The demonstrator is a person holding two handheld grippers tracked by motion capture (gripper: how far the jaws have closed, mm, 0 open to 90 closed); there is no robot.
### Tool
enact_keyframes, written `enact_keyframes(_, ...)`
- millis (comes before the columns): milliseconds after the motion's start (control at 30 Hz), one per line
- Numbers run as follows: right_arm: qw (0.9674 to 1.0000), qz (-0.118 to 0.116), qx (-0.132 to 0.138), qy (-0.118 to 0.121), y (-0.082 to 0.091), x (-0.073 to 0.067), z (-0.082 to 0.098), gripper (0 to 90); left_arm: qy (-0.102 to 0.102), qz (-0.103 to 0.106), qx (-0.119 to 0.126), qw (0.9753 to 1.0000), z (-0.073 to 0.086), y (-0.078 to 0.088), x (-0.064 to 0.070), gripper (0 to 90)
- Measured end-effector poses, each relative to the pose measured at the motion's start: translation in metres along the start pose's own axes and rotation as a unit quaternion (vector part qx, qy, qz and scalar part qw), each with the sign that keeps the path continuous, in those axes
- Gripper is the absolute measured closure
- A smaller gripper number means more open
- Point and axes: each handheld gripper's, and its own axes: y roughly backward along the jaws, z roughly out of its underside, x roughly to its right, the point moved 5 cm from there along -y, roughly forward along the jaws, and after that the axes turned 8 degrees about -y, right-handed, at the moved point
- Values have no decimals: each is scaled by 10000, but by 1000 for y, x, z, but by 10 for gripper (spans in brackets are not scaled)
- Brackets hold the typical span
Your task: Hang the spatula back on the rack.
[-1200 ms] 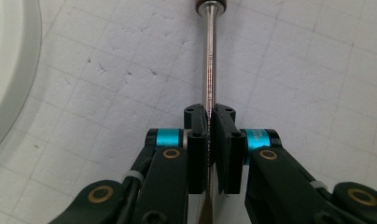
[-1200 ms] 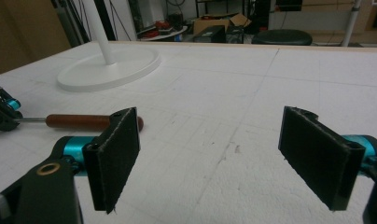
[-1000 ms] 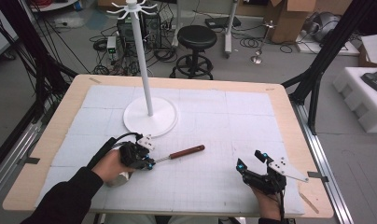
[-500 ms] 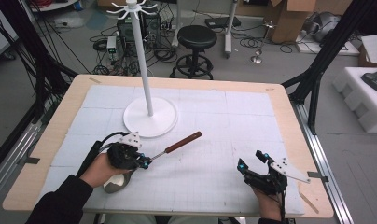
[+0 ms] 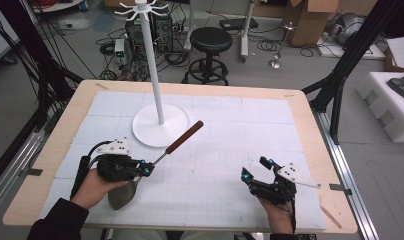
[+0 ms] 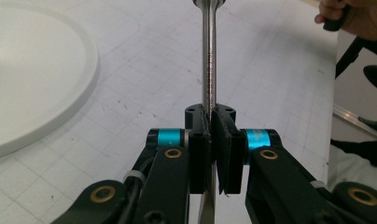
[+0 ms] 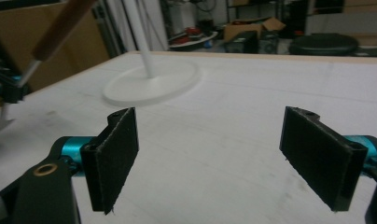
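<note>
White stand (image 5: 160, 131), brown-handled spatula (image 5: 184, 137) (steel shaft), gridded mat (image 5: 230, 150)

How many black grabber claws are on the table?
2: the left gripper, near the white stand, clamps a spatula; the right gripper sits open at the right.

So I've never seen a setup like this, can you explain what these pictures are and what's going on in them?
A person sits at a table and works with a hand-held tool in each hand, each ending in two-jaw tongs. One picture is taken from above, looking down on the table. The other two come from small cameras riding on each tool, looking along its black jaws.

The left tongs are shut on the thin metal shaft of a spatula with a wooden handle, which slants up off the table. The right tongs stand wide open with nothing between them.

On the white gridded mat stands a white hanging rack, a tall pole on a round base with hooks at the top.
</note>
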Motion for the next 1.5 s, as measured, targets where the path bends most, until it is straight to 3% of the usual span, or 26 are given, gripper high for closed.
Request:
enact_keyframes(167,9981,-557,-92,243,-22,-34,-12,185,-22,-46,400,9992,-8,4,8,841)
enact_keyframes(267,9950,-957,-44,276,-35,-53,-24,185,-54,-162,636,9978,-12,7,13,841)
enact_keyframes(400,9871,-1581,-55,236,-49,-79,-40,186,-137,-193,966,9950,-18,10,20,841)
enact_keyframes(600,9765,-2124,-87,351,-63,-111,-64,186,-221,-83,1123,9934,-24,6,31,841)
enact_keyframes(800,9703,-2389,-118,363,-75,-133,-87,186,-372,11,1094,9933,-28,-1,39,841)
enact_keyframes(967,9663,-2556,-130,258,-82,-145,-101,193,-340,53,1147,9928,-31,-4,44,841)
enact_keyframes(1100,9672,-2531,-18,209,-81,-153,-115,203,-329,29,1224,9919,-33,-3,47,841)
enact_keyframes(1233,9660,-2579,-40,196,-81,-160,-125,281,-273,25,1278,9914,-38,-1,49,841)
enact_keyframes(1500,9625,-2703,-6,219,-75,-168,-142,534,-430,-49,1313,9904,-50,0,57,841)
